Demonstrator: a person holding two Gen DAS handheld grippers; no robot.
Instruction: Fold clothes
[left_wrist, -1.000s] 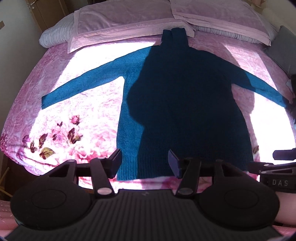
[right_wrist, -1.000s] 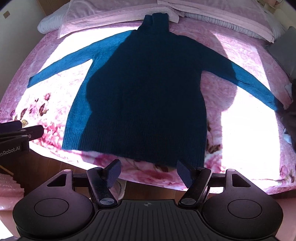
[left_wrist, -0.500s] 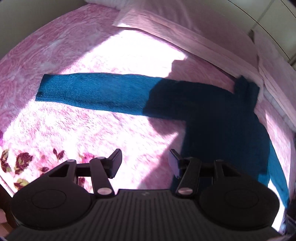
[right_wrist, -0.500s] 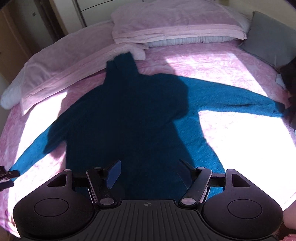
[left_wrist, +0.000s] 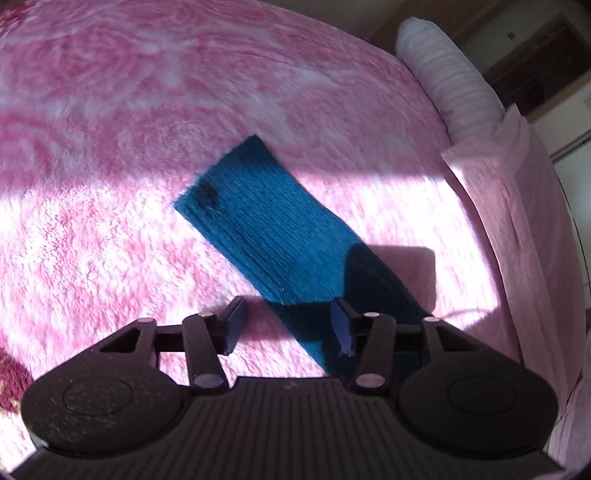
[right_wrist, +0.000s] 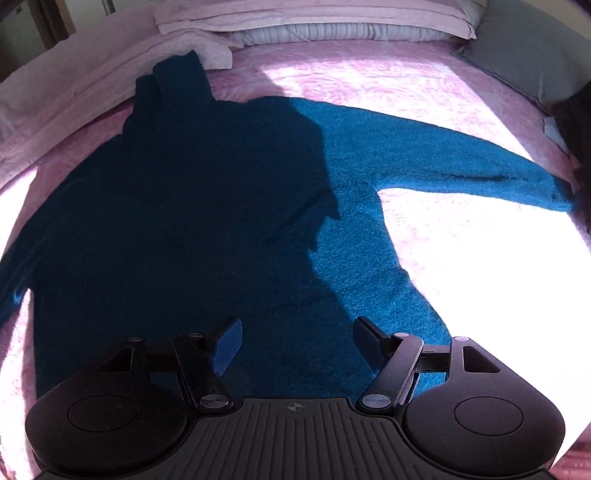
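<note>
Hovering above the sweater (right_wrist: 192, 229) (spread flat), left gripper (left_wrist: 286, 325) and right gripper (right_wrist: 295, 341) gape apart.

Left gripper (left_wrist: 286, 325): jaws apart, over the sweater's sleeve (left_wrist: 266, 225) near its cuff; open pink blanket (left_wrist: 110, 240) on both sides.
Bed head: white pillow (left_wrist: 448, 79) and folded pink cover (left_wrist: 517, 206) bound the far side.
Right gripper (right_wrist: 295, 343): jaws apart above the sweater (right_wrist: 184, 221); grey cushion (right_wrist: 524, 48) at the far right edge.
</note>
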